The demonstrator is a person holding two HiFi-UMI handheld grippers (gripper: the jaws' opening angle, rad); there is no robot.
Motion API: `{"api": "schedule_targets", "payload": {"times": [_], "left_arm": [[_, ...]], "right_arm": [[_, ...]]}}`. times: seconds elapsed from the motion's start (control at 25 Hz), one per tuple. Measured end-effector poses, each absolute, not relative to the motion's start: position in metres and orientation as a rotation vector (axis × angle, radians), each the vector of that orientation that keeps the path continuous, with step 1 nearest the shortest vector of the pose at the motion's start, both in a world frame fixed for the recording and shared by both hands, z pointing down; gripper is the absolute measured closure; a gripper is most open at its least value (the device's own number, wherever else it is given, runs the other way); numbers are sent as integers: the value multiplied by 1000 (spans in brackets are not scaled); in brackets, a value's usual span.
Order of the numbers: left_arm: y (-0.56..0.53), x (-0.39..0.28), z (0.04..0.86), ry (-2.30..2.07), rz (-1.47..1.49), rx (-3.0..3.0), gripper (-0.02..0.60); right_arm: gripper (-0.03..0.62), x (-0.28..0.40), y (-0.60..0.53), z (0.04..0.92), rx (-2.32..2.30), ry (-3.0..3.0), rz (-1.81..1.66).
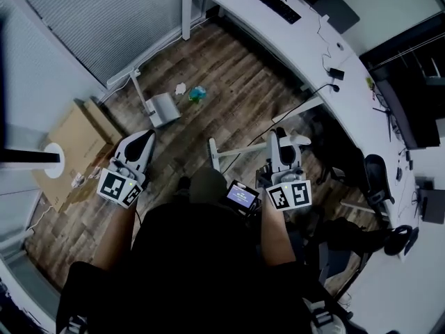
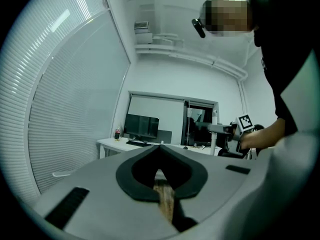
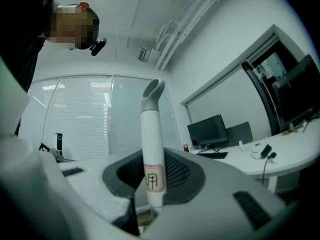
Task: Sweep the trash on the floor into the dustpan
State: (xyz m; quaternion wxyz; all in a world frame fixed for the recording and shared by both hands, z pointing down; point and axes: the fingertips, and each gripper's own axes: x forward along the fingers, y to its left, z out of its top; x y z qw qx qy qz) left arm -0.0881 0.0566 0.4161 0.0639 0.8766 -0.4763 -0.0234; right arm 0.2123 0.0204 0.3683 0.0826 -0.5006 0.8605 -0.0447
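Observation:
In the head view a grey dustpan [image 1: 161, 108] stands on the wooden floor with its white handle [image 1: 139, 88] slanting away to the left. Just beyond it lie a white crumpled paper [image 1: 181, 88] and a green-blue scrap [image 1: 197, 94]. My left gripper [image 1: 146, 141] is held level a short way in front of the dustpan, apart from it. In its own view the left gripper [image 2: 161, 170] is shut with nothing between the jaws. My right gripper [image 3: 150, 184] is shut on a white broom handle [image 3: 152, 149] with a grey tip, which stands upright between the jaws. The right gripper [image 1: 278, 143] is to the right.
A flat cardboard box [image 1: 78, 134] and a white round base [image 1: 53, 160] lie at the left by the blinds. A long white desk [image 1: 313, 47] with a keyboard [image 1: 268, 0] curves along the right. A white frame foot [image 1: 240, 149] and a black chair [image 1: 379, 176] stand near it.

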Motion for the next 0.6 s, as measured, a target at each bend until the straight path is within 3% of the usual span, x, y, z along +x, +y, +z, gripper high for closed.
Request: {"api": "schedule_targets", "payload": {"times": [0.6], "left_arm": [[-84,-119,431,-1659,-116,2472,586]], "right_arm": [[514,205,-179,388,-1363,2678,-173]]}}
